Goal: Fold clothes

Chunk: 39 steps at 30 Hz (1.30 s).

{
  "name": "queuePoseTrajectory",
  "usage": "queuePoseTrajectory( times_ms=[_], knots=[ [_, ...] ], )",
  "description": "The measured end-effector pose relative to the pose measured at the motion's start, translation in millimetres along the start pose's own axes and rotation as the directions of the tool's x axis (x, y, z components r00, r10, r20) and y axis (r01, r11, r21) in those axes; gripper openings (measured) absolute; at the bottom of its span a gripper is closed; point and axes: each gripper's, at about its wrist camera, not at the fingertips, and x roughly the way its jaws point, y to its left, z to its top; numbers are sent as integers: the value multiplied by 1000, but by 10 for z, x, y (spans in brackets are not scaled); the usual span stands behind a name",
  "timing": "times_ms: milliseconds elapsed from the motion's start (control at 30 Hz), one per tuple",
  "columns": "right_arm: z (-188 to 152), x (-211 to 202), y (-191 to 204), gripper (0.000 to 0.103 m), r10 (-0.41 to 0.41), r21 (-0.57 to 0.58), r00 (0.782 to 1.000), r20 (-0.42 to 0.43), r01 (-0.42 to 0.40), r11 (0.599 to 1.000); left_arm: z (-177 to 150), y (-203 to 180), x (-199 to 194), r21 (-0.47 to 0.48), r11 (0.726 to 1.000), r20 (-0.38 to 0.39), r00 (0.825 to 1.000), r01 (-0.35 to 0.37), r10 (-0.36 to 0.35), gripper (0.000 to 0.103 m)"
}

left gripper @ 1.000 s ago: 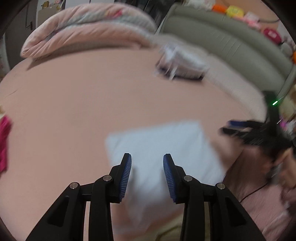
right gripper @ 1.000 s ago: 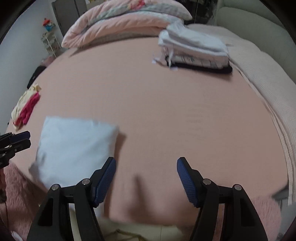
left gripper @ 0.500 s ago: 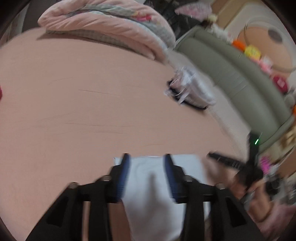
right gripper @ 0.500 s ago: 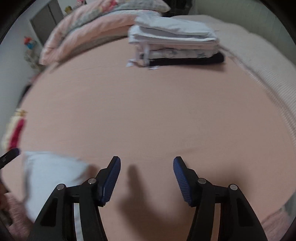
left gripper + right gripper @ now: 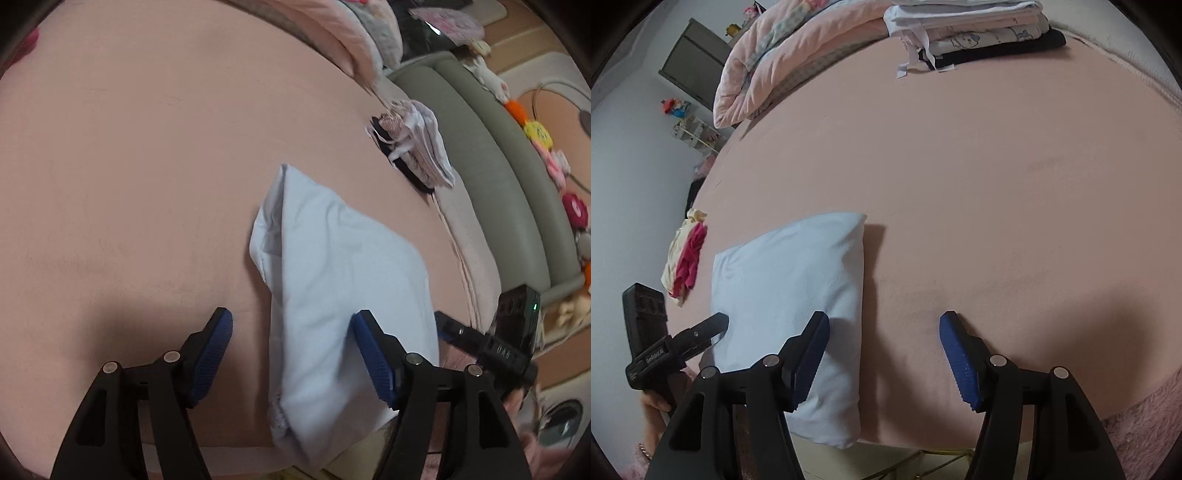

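A folded light blue garment (image 5: 340, 295) lies on the pink bed sheet (image 5: 129, 166) near its front edge, with one layered edge showing at its left. It also shows in the right wrist view (image 5: 790, 295). My left gripper (image 5: 291, 350) is open and empty, its jaws straddling the garment's left edge just above it. My right gripper (image 5: 884, 354) is open and empty; its left finger is over the garment's right edge and its right finger over bare sheet. Each gripper shows in the other's view, the right one (image 5: 491, 343) and the left one (image 5: 679, 339).
A stack of folded clothes (image 5: 975, 33) sits at the far side of the bed, also in the left wrist view (image 5: 413, 147). A rolled pink duvet (image 5: 790, 55) lies at the back. A red and yellow garment (image 5: 685, 262) lies at the left edge. A grey-green headboard (image 5: 498, 166) runs along the right.
Both grippers have swung round and now sit either side of the blue garment. The left gripper's jaws have opened wider. The garment lies in much the same place.
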Motion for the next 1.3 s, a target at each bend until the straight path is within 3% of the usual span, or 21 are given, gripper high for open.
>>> queuePoseTrajectory(
  times_ms=[67,167,267,333,400,433,467,633,800,833,900,967,1167,1233,1300],
  knots=[
    [-259,-160,-188,64,60,20,998,-9,-59,998,-23,-21,-31,10,1000,2,1000,23,-23,65],
    [-518,-270,-377,64,118,32,993,-23,-117,993,-70,-23,63,-13,993,-16,993,115,-115,58],
    [-455,-27,-211,73,96,-23,995,-33,-97,995,-74,-42,129,-12,995,-1,995,101,-101,59],
    [-132,277,107,74,55,-66,998,-32,-58,996,-64,-53,129,-19,995,12,995,100,-100,58],
    [-80,472,352,64,-12,-136,1000,-14,10,991,-91,-100,111,1,997,27,997,79,-79,52],
    [-107,539,463,58,-18,-160,1000,-11,16,987,-105,-125,107,8,998,36,997,70,-70,39],
    [-141,603,575,43,-17,-182,1000,-10,15,983,-120,-147,105,11,998,47,997,62,-63,33],
    [-247,328,517,38,-73,-241,997,22,76,968,-115,-273,47,28,999,73,997,19,-21,25],
    [140,234,733,36,-8,-182,999,-32,2,983,-36,-424,-49,30,999,73,997,34,-36,25],
    [117,99,607,36,1,-170,999,-40,-8,985,-13,-466,-58,36,999,72,997,34,-37,24],
    [304,201,800,36,5,-157,999,-43,-12,988,35,-566,-81,44,998,75,996,39,-42,24],
    [302,40,689,36,-4,-150,999,-34,-2,989,91,-690,-127,57,997,90,994,53,-58,24],
    [1334,1030,2123,36,-26,-141,999,25,29,990,374,-1132,-158,132,989,91,993,65,-78,24],
    [1528,1010,2225,36,-42,-133,998,39,47,990,531,-1292,-81,151,986,78,993,76,-89,24],
    [1638,781,2084,36,-65,-125,996,58,71,990,711,-1469,30,174,981,69,993,83,-96,24]
  ],
)
